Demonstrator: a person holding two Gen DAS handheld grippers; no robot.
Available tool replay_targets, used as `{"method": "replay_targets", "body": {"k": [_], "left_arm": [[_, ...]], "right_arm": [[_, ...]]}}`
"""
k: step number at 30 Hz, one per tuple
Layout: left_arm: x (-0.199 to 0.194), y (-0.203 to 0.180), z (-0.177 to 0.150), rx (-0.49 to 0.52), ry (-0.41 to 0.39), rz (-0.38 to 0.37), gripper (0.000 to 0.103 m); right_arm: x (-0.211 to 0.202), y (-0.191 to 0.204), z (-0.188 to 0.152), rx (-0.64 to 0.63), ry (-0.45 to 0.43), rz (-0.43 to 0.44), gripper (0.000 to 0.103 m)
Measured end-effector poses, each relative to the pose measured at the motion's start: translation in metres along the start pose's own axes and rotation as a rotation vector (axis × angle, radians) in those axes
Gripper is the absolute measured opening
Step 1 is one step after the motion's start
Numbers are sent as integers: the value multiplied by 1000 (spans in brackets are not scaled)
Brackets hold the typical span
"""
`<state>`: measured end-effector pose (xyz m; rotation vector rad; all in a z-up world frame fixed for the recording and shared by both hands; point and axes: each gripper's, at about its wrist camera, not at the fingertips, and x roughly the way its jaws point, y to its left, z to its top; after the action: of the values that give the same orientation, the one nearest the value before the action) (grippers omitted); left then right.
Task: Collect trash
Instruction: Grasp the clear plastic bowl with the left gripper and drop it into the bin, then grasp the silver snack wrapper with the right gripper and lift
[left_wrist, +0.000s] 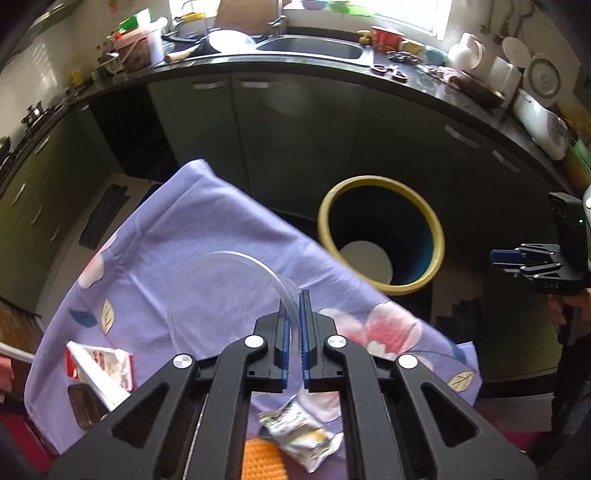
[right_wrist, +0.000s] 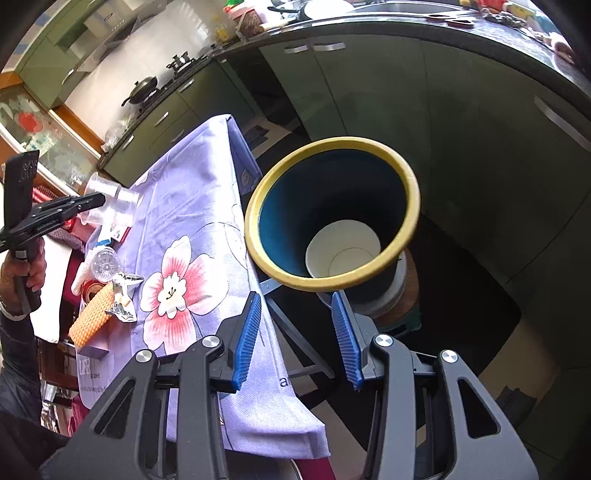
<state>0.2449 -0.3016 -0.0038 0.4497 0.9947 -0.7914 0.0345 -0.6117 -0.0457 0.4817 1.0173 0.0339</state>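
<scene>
My left gripper (left_wrist: 294, 302) is shut on the rim of a clear plastic cup (left_wrist: 221, 291) and holds it above the purple flowered cloth (left_wrist: 192, 229). In the right wrist view the left gripper (right_wrist: 98, 201) shows at the left with the clear cup (right_wrist: 118, 201) in it. A yellow-rimmed blue bin (left_wrist: 382, 236) stands beside the table with a white paper cup (right_wrist: 343, 247) inside. My right gripper (right_wrist: 295, 306) is open and empty, just in front of the bin (right_wrist: 332, 210). A crumpled wrapper (left_wrist: 299, 432), a red-white carton (left_wrist: 99, 365) and an orange sponge (right_wrist: 90, 319) lie on the cloth.
A dark counter (left_wrist: 295, 70) with a sink (left_wrist: 310, 48), dishes and jars runs behind, green cabinets (left_wrist: 295, 140) below it. A clear bottle (right_wrist: 103, 262) and a red can (right_wrist: 90, 290) lie at the table's left edge. A stove with a wok (right_wrist: 142, 92) stands at far left.
</scene>
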Motion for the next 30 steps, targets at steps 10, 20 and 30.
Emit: {"method": "replay_targets", "body": {"k": [10,20,30], "left_arm": [[73,-107,71,134,20,-101,5],[114,-129,94,132,32,-105,48],[-2,-74,38,-27,-180,-158,59]], "right_arm": [[-18,-39,-21,63,-37,-37,40],[-17,-50,-30,90,-45,-34,41],[13,-16,-29,3,10,48,41]]}}
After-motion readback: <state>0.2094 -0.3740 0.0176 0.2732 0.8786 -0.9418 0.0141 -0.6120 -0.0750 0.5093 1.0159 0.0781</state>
